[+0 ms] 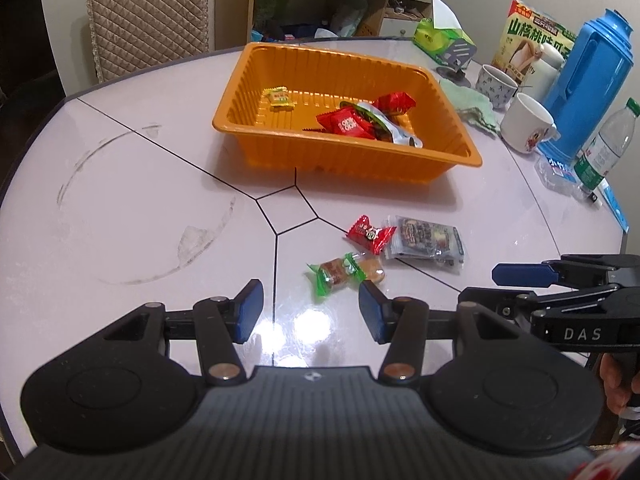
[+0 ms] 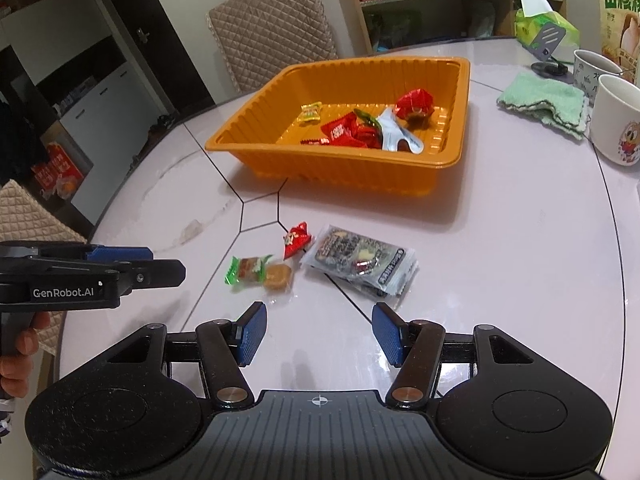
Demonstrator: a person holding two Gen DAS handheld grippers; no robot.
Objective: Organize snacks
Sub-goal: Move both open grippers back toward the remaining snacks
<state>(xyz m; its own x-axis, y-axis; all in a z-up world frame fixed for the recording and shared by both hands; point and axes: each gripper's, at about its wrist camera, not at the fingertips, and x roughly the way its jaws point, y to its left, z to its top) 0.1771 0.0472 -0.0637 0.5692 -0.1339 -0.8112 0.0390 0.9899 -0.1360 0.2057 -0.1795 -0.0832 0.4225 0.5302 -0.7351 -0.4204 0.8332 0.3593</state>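
From your left wrist: your left hand-held gripper hangs spread and empty over the counter, the green-wrapped candy just ahead, long axis crosswise, nearer this hand. Red candy and dark packet lie beyond, short of the orange tray.

From your right wrist: your right hand-held gripper, also spread and empty, shows the packet ahead and, only here, its stacked layers.

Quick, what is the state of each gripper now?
Left gripper: open, holding nothing.
Right gripper: open, holding nothing.
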